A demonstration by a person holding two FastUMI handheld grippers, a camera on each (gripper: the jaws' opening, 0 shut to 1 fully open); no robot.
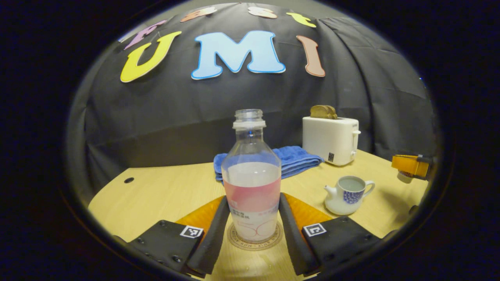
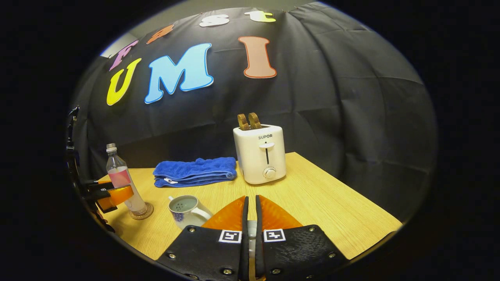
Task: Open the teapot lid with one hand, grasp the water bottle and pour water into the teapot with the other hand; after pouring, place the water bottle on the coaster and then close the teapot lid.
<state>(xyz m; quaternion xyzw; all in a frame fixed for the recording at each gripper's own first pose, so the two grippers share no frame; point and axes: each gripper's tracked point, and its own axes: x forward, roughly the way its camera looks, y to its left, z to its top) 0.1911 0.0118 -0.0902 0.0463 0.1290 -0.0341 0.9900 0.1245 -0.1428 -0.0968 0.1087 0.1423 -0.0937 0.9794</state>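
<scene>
The water bottle (image 1: 252, 183), uncapped and about half full, stands upright on the round coaster (image 1: 254, 242). My left gripper (image 1: 253, 200) is shut on it, a finger pressed against each side of its lower body. The white teapot (image 1: 347, 195) with a blue pattern sits to the right, lidless, with water inside. Beyond it hovers my right gripper (image 1: 410, 166) with the small white lid (image 1: 404, 177) under its tip. In the right gripper view, my right gripper (image 2: 251, 201) is shut on the lid (image 2: 252, 228), above and right of the teapot (image 2: 187, 210); the bottle (image 2: 121, 179), coaster (image 2: 141, 212) and left gripper (image 2: 115, 194) are at far left.
A folded blue towel (image 2: 195, 171) lies at the back of the wooden table (image 2: 332, 203). A white toaster (image 2: 261, 154) with two slices of bread stands to its right. The table's right edge runs close behind the toaster.
</scene>
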